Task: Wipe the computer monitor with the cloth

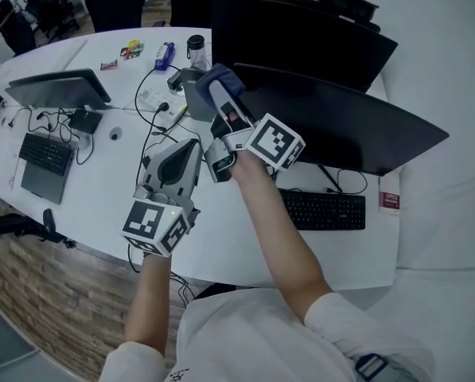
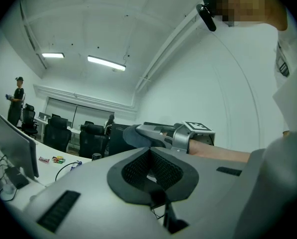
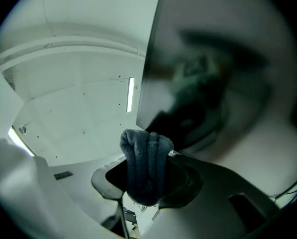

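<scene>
The cloth [image 1: 219,78], a dark grey-blue plush wad folded into thick ridges, is pinched in the right gripper [image 1: 225,110]. Its long axis runs out along the jaws, and its rounded end points at the left end of the wide black monitor [image 1: 340,122]; contact cannot be told. The left gripper [image 1: 188,148] hangs over the bench [image 1: 102,189] below it, jaws pressed together on nothing.
</scene>
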{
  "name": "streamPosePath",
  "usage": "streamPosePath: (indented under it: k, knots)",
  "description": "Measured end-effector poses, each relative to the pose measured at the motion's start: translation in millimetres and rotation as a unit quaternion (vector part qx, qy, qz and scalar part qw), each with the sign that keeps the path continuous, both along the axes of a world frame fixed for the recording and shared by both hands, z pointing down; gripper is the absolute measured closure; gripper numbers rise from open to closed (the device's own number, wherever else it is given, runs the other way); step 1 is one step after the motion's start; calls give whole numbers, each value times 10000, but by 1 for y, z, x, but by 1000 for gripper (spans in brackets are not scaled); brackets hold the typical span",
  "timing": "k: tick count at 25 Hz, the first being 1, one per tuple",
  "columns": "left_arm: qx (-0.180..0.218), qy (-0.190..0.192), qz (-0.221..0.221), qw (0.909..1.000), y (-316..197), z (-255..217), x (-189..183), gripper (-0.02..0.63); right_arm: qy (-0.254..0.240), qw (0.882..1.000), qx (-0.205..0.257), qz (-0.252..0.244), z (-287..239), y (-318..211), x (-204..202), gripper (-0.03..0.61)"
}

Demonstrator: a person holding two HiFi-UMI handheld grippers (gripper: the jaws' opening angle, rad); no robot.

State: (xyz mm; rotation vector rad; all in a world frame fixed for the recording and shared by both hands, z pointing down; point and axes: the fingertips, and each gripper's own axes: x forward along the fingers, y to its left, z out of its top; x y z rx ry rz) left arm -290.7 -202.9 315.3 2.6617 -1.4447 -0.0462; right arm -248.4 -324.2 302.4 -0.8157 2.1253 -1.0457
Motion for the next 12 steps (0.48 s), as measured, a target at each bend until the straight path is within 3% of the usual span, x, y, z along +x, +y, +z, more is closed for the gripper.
streamPosePath:
  k: [12]
  knots:
    - [-130, 2, -105, 9999, 0, 14, -13, 607, -293, 9957, -878, 96, 72, 9, 1, 439]
